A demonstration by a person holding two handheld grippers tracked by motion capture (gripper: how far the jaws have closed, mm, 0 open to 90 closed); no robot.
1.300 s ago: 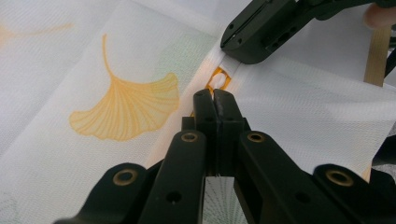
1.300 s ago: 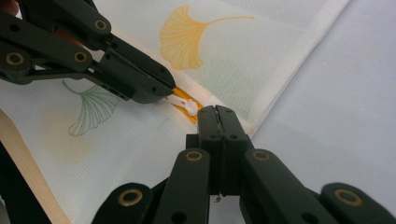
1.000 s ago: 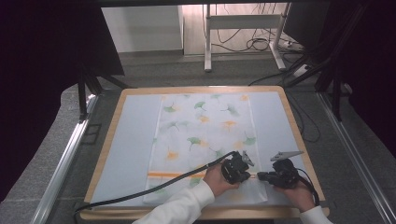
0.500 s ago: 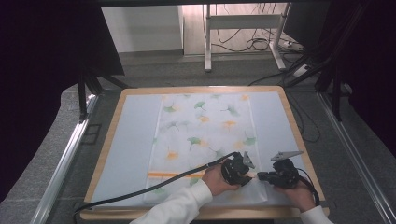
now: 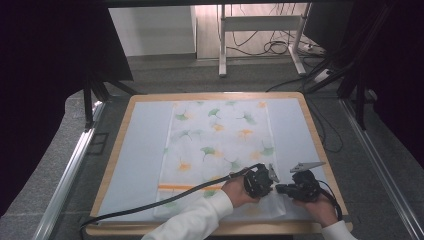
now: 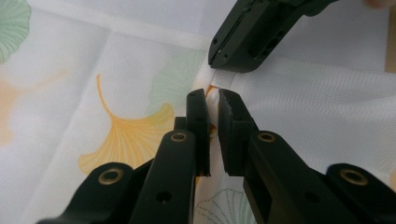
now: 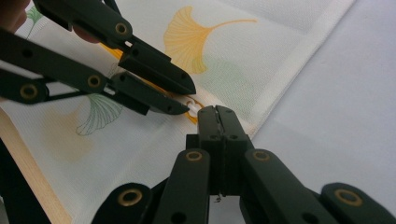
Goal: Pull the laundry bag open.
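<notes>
We work near the tabletop's (image 5: 125, 150) near right corner, where the white cloth (image 5: 220, 145) printed with ginkgo leaves lies flat down the middle, reaching from the far edge to the near edge. Our left gripper (image 6: 212, 100) has its jaws nearly together, pinching a small raised fold of the cloth close to its right hem. Our right gripper (image 7: 217, 112) sits just beside it, jaws pressed together on the same hem; how much fabric they hold we cannot tell.
</notes>
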